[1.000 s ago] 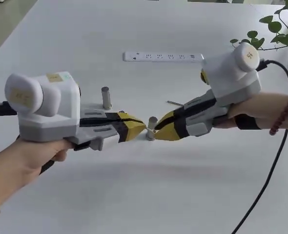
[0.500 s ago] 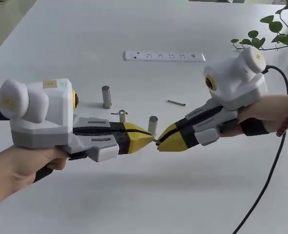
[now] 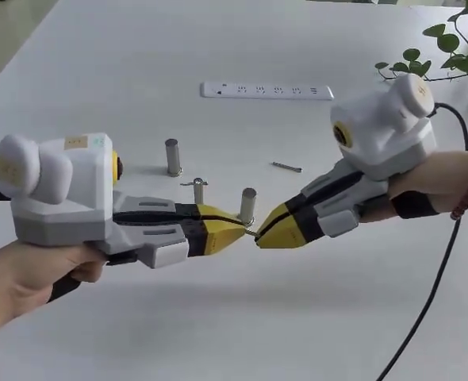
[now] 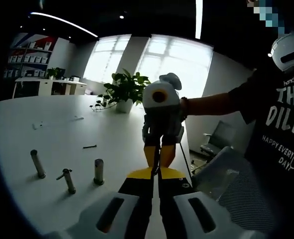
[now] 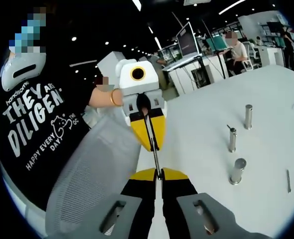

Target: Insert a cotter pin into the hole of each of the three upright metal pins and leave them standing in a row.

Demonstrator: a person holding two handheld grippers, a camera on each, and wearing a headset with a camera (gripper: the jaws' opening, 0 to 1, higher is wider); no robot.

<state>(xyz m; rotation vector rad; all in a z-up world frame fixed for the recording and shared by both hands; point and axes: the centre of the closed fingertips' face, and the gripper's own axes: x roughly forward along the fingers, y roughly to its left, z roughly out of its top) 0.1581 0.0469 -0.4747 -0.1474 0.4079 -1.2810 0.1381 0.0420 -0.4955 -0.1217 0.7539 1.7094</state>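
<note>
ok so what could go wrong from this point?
1. The left tongs and right tongs both pinch the same thin cotter pin, tip to tip. It may slip or drop when one side lets go.
2. Both tongs sit just in front of the nearest upright pin. A nudge could topple it, perhaps into the middle pin, which already carries a cotter pin.
</note>
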